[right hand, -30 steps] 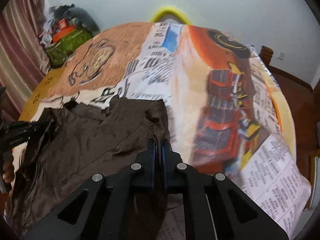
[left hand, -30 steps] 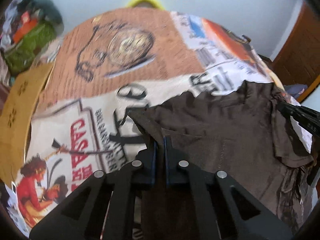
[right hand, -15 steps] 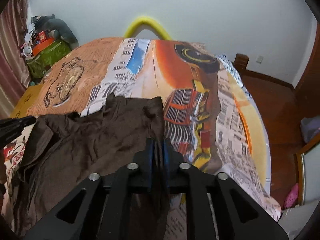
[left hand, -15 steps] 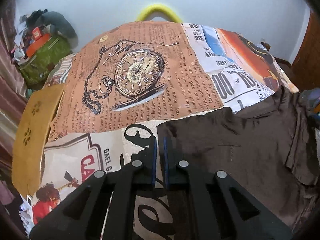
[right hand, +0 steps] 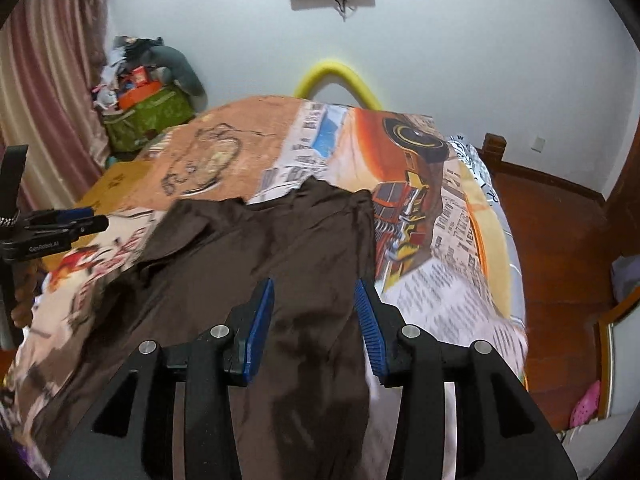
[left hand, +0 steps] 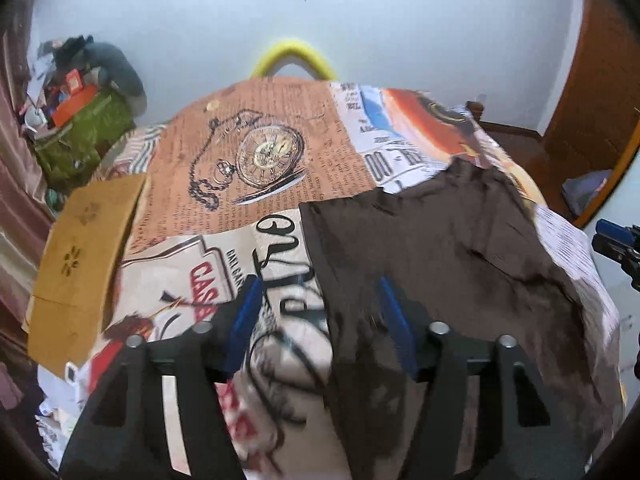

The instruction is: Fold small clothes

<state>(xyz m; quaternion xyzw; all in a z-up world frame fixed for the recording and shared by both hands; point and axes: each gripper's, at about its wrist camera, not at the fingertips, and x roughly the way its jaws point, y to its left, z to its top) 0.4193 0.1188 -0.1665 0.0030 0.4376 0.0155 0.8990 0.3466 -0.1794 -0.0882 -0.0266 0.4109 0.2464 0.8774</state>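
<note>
The brown garment [left hand: 440, 248] is lying spread on the printed bedsheet [left hand: 260, 168], so the laying-out step is ending; the next move likely calls for regripping an edge to fold it over. On the left, the left gripper [left hand: 320, 320] has just been opening and is standing spread, holding nothing. On the right, the right gripper [right hand: 314, 316] is likewise parting above the cloth, empty.

A dark brown garment [right hand: 272, 256] of thin, slightly shiny fabric lies spread on the bed [right hand: 448, 280], wrinkled and mostly flat. Its far edge is uneven, with a small peak at the middle. It covers the bed's near half, its right side close to the right edge.
</note>
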